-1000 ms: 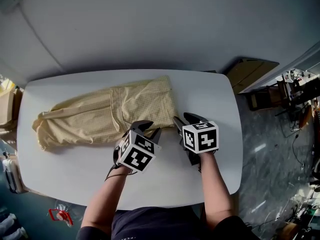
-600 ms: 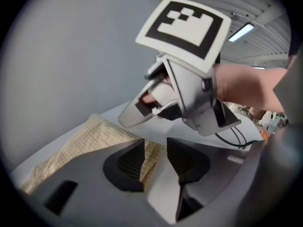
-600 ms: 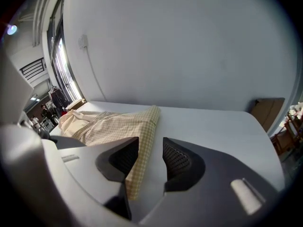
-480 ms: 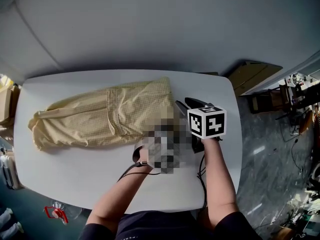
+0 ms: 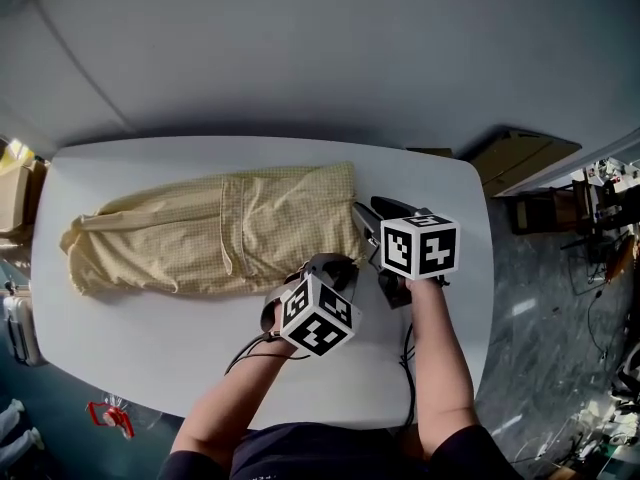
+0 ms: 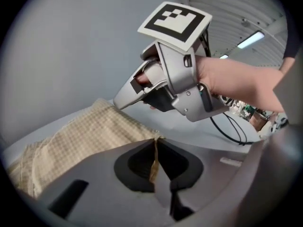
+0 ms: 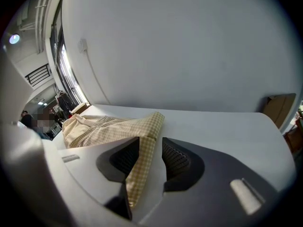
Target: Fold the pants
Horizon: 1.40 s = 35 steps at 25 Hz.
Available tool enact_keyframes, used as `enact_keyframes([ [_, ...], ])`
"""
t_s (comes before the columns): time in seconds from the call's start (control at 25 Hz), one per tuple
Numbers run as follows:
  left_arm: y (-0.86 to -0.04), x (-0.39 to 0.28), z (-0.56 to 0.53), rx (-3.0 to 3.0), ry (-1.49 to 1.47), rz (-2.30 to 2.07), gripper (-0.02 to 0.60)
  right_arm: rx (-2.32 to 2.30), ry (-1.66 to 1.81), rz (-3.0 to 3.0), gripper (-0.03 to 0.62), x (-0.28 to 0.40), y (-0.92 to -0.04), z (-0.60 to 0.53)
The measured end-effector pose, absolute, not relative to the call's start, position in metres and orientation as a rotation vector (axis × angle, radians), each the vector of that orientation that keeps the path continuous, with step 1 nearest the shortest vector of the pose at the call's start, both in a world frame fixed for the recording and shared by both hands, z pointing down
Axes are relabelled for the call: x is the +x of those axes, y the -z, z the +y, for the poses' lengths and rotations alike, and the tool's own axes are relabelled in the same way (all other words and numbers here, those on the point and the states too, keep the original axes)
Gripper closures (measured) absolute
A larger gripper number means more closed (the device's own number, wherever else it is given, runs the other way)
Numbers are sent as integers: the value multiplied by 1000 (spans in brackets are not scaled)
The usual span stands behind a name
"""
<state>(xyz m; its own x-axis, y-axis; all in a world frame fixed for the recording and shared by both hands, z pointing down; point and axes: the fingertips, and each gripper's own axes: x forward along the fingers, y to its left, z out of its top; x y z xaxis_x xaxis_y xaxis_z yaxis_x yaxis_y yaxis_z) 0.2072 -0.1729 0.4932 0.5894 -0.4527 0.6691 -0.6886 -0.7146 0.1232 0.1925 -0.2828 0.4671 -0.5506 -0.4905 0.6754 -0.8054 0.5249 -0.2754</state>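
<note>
Head view, left gripper (image 6: pixel 154 161) just clenched on pants (image 5: pixel 220 233), right gripper (image 7: pixel 151 157) closing, loose around them

Table (image 5: pixel 130 338): white, rounded corners, close against the wall.
Wall (image 5: pixel 300 48): plain pale grey, bare.
Floor (image 5: pixel 540 308): dark, glossy, marbled.
Cardboard box (image 5: pixel 525 158): brown, beyond the table's right end.
Strip light (image 6: pixel 251 39): lit, overhead.
Window (image 7: pixel 64 63): tall, dark-framed, bright.

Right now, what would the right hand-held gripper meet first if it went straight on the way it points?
The pants: their edge lies between the right hand-held gripper's jaws, which have just been closing. Depth beyond is unclear.
</note>
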Motion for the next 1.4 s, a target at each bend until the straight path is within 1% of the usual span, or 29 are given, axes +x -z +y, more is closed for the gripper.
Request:
enact_keyframes([
  [0.16,-485,204,-154,2464,-805,-877,568,1012,-819,-2217,430,183,-475,-277],
  [0.28,-476,203,-140,2500,-782,-865,568,976,-852,-2180,436,179,-485,-265],
  [0.36,-472,201,-132,2510,-757,-854,568,937,-880,-2181,470,175,-488,-256],
  [0.44,-464,200,-127,2512,-704,-862,568,909,-885,-2198,537,173,-482,-249],
  [0.52,-448,196,-126,2522,-620,-894,568,923,-858,-2227,553,171,-467,-246],
  [0.64,-418,177,-127,2543,-466,-964,568,981,-772,-2298,556,156,-430,-245],
  [0.8,-381,135,-119,2538,-321,-1040,568,1008,-698,-2414,557,115,-379,-236],
  [1.0,-349,62,-107,2512,-268,-1184,568,949,-675,-2516,559,42,-340,-221],
  [1.28,-343,-59,-81,2414,-256,-1336,568,832,-596,-2558,559,-84,-327,-192],
  [1.4,-350,-109,-72,2359,-289,-1395,568,781,-572,-2550,559,-135,-337,-182],
])
